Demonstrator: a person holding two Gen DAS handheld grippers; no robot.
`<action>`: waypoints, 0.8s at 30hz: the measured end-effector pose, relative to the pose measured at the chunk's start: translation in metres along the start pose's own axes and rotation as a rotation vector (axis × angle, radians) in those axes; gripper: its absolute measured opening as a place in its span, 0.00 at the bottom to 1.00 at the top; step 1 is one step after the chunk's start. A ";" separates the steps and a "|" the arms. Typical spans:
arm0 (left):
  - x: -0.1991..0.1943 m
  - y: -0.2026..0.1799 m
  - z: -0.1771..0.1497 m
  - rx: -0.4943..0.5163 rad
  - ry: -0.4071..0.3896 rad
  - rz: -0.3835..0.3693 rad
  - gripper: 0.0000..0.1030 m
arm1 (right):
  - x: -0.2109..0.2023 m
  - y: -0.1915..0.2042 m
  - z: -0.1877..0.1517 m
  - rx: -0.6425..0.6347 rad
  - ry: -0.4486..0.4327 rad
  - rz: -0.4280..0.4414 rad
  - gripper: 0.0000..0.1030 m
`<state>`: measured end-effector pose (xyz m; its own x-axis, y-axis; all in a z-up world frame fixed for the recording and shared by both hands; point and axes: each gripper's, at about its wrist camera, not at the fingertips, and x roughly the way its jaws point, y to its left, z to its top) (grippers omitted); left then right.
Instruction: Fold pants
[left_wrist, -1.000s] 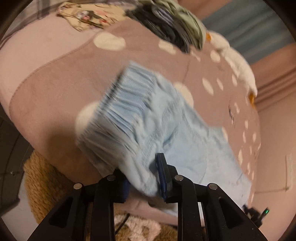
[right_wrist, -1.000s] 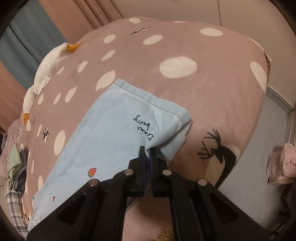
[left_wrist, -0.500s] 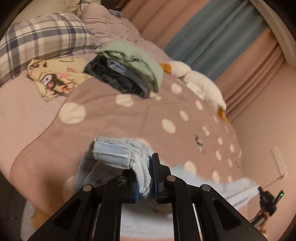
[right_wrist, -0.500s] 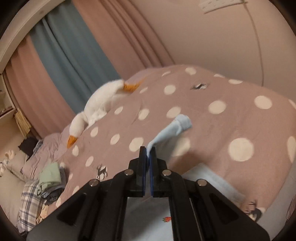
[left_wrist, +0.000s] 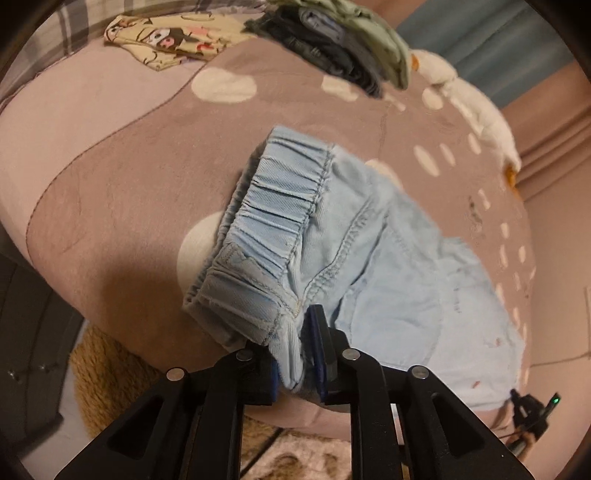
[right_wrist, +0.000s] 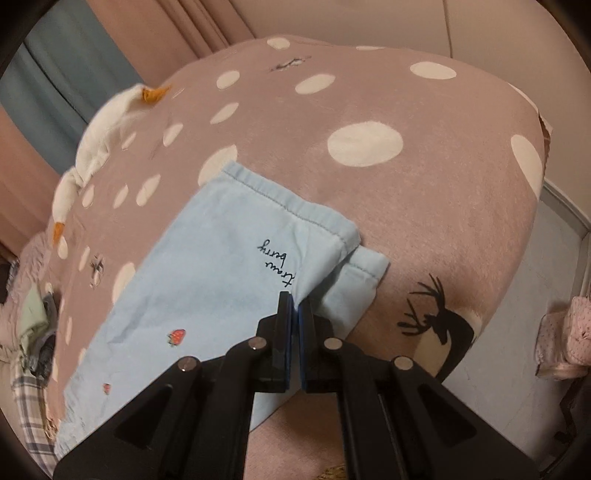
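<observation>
Light blue pants (left_wrist: 369, 258) lie across a brown polka-dot blanket (left_wrist: 129, 184) on the bed. Their elastic waistband bunches up in front of my left gripper (left_wrist: 295, 354). The jaws there are opening: a fold of waistband still sits between them, and the right pad stands slightly off the cloth. In the right wrist view the pants (right_wrist: 221, 266) show a leg hem, black lettering and small strawberry prints. My right gripper (right_wrist: 295, 306) is shut on the edge of that leg, just below the hem.
A pile of folded clothes (left_wrist: 340, 44) and a cartoon-print cloth (left_wrist: 173, 33) lie at the blanket's far end. A white goose plush (right_wrist: 96, 147) stretches along the curtain side. A brown rug (left_wrist: 107, 373) and a small tripod (left_wrist: 532, 410) sit beside the bed.
Half a second ago both grippers held the pants lifted off the bed; now they are back down and the pants lie spread on the blanket. The left jaws have loosened on the waistband.
</observation>
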<state>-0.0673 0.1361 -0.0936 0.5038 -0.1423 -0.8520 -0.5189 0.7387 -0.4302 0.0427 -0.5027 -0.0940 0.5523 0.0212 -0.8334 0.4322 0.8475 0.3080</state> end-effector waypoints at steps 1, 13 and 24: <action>0.002 0.001 -0.002 -0.001 0.004 0.002 0.17 | 0.005 0.003 -0.001 -0.025 0.012 -0.021 0.03; -0.067 0.004 0.015 0.004 -0.165 -0.039 0.75 | -0.037 0.169 -0.023 -0.465 0.026 0.223 0.53; 0.006 0.018 0.065 -0.025 -0.053 -0.095 0.47 | 0.017 0.377 -0.130 -0.830 0.344 0.531 0.52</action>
<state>-0.0289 0.1915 -0.0868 0.5867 -0.1756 -0.7906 -0.4836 0.7071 -0.5159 0.1226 -0.1138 -0.0520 0.2390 0.5372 -0.8089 -0.5047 0.7804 0.3692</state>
